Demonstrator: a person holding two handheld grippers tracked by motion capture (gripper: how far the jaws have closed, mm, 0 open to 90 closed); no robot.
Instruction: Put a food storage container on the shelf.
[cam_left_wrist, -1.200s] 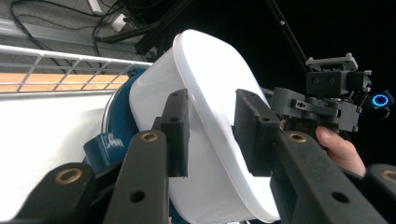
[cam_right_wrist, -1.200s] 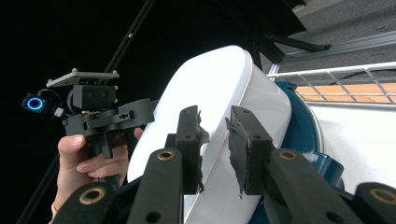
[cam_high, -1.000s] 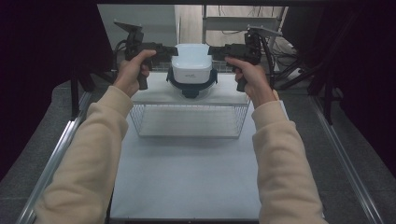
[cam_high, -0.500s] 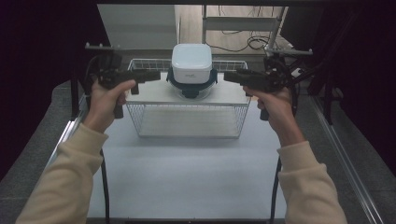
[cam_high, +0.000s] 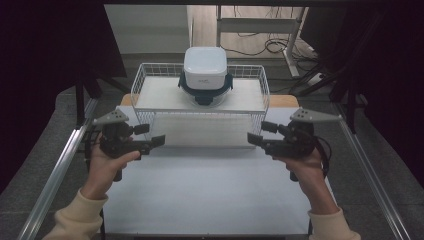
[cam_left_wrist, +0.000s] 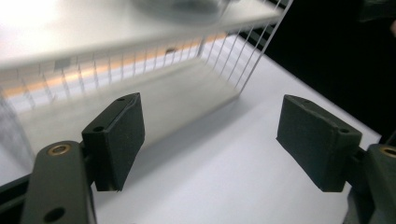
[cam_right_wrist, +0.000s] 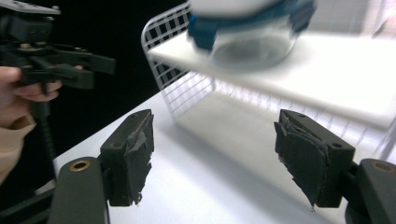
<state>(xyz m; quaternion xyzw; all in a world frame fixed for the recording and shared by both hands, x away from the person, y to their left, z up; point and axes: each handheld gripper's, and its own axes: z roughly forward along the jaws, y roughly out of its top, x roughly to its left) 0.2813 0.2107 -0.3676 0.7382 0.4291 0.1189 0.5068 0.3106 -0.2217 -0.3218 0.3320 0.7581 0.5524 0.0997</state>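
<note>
A food container (cam_high: 205, 74) with a white lid, blue clips and a clear body stands on the top shelf of a white wire rack (cam_high: 200, 117). My left gripper (cam_high: 149, 136) hovers over the white table left of the rack's front, pointing right. My right gripper (cam_high: 261, 132) hovers at the right, pointing left. Both are apart from the container. In the left gripper view the pads (cam_left_wrist: 116, 140) stand wide, open, with nothing between them. The right gripper (cam_right_wrist: 215, 158) is the same, its pads worn, with the container (cam_right_wrist: 247, 28) blurred above. Both pairs of jaws have just been opening.
The white table top (cam_high: 210, 190) runs between metal rails (cam_high: 55, 180) at both sides. A wooden strip (cam_high: 282, 101) shows behind the rack. Cables and a desk frame (cam_high: 260, 30) lie on the floor beyond. The left gripper (cam_right_wrist: 56, 51) appears in the right gripper view.
Both grippers were at the container's sides a second ago. They have opened, let it go on the rack's shelf, and moved outward, down and back toward the person.
</note>
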